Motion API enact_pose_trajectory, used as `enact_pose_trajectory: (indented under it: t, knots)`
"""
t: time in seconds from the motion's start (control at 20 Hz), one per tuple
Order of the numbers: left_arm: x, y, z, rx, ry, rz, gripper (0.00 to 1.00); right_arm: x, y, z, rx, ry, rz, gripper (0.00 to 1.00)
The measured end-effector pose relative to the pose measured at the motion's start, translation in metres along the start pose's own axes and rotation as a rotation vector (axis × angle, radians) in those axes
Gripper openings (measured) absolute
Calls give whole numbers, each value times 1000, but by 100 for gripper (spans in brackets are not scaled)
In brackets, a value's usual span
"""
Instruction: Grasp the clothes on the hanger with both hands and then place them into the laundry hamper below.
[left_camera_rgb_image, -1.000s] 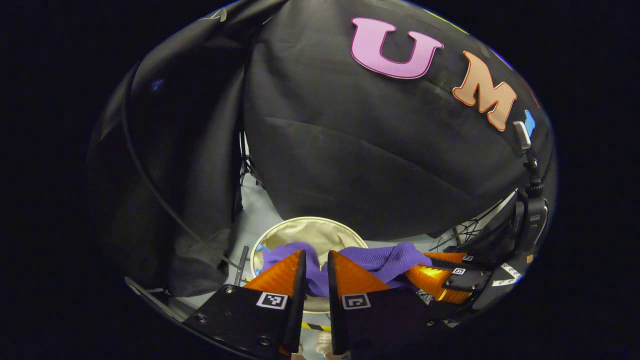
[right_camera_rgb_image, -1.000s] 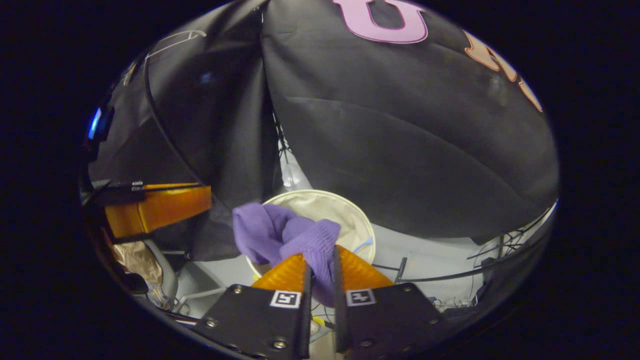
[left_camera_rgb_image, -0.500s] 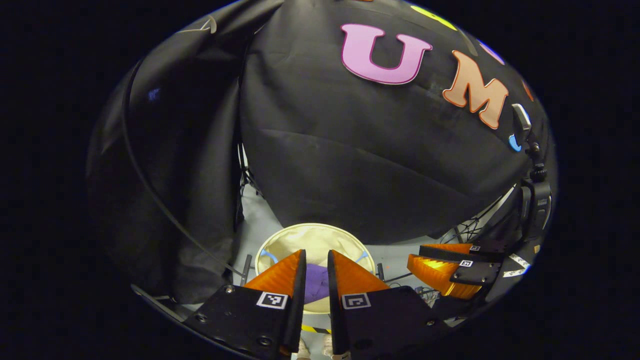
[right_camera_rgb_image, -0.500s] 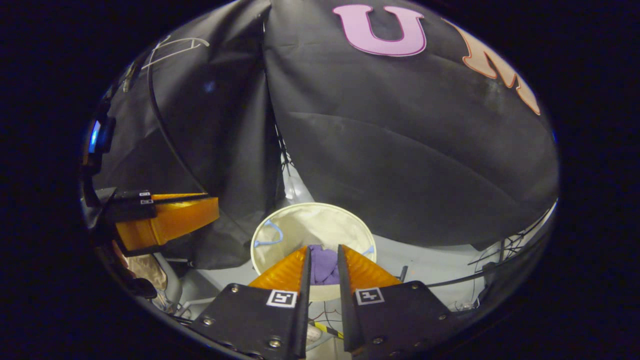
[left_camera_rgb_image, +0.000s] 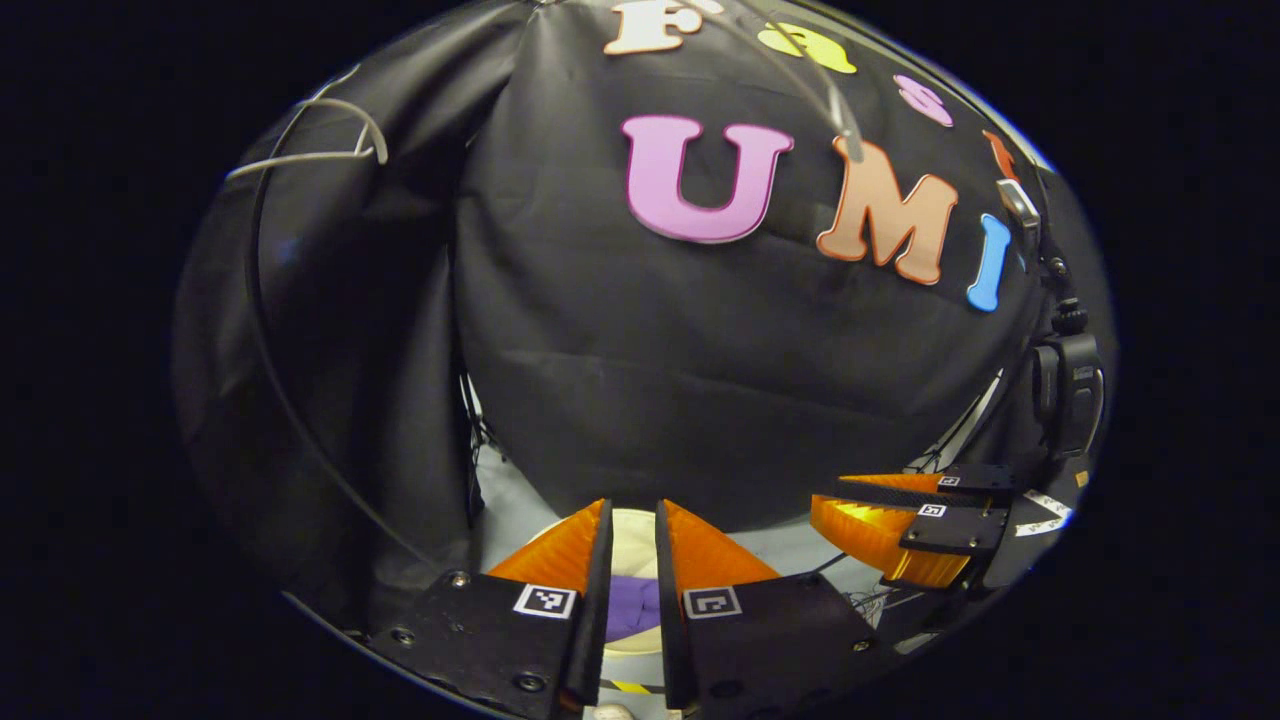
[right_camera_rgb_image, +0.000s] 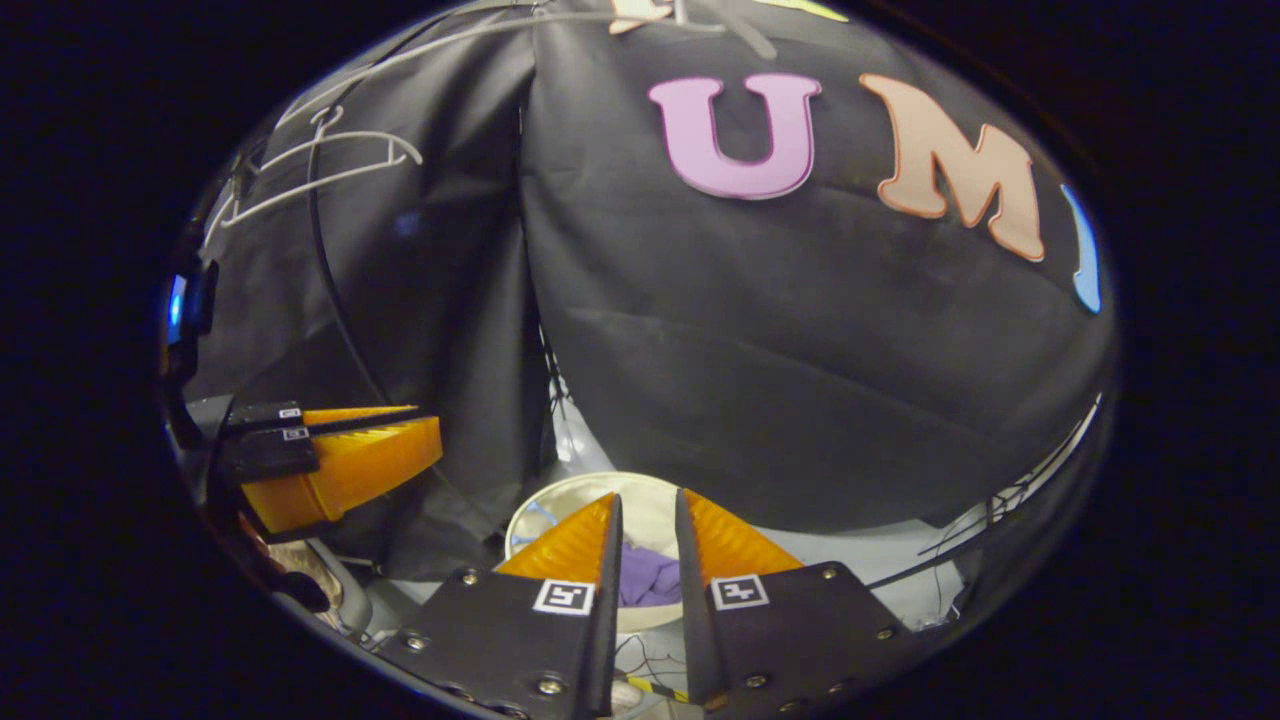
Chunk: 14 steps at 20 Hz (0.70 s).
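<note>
The purple garment (left_camera_rgb_image: 632, 605) lies inside the round cream laundry hamper (left_camera_rgb_image: 632, 530) on the floor, seen through the narrow gap of my left gripper (left_camera_rgb_image: 632, 505). That gripper hovers above the hamper, open, nothing between its fingers. In the right gripper view the same garment (right_camera_rgb_image: 648, 580) rests in the hamper (right_camera_rgb_image: 560, 495) below my right gripper (right_camera_rgb_image: 648, 495), also open and holding nothing. The right gripper (left_camera_rgb_image: 828, 497) shows at the lower right of the left gripper view, and the left gripper (right_camera_rgb_image: 430, 420) at the left of the right gripper view. A bare pale hanger (right_camera_rgb_image: 320, 170) hangs high up.
Black cloth walls stand close behind the hamper. A thin black cable (left_camera_rgb_image: 262, 330) arcs down the left side. Pale floor (right_camera_rgb_image: 860, 560) with loose cables lies to the right of the hamper. The hanger (left_camera_rgb_image: 320, 150) also hangs at the upper left.
The purple garment left both grippers and dropped into the hamper. Both grippers have since risen and tilted up, so the hamper sits lower in each view and the hanger has come into sight.
</note>
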<state>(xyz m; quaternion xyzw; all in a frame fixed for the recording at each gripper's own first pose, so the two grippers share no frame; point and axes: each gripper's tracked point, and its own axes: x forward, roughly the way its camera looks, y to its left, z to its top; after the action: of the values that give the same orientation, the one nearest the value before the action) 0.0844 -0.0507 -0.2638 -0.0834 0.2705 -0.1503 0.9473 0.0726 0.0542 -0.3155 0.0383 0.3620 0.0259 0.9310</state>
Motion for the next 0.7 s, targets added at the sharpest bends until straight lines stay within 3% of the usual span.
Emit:
enact_pose_trajectory:
  t: [0.3,0.7]
  knots:
    - [-48,-39,82,47,-190,-70,25,-76,-12,79,28,-212,-56,28]
    - [-118,-60,155,59,-335,-117,24,-150,-10,132,-13,-399,-72,28]
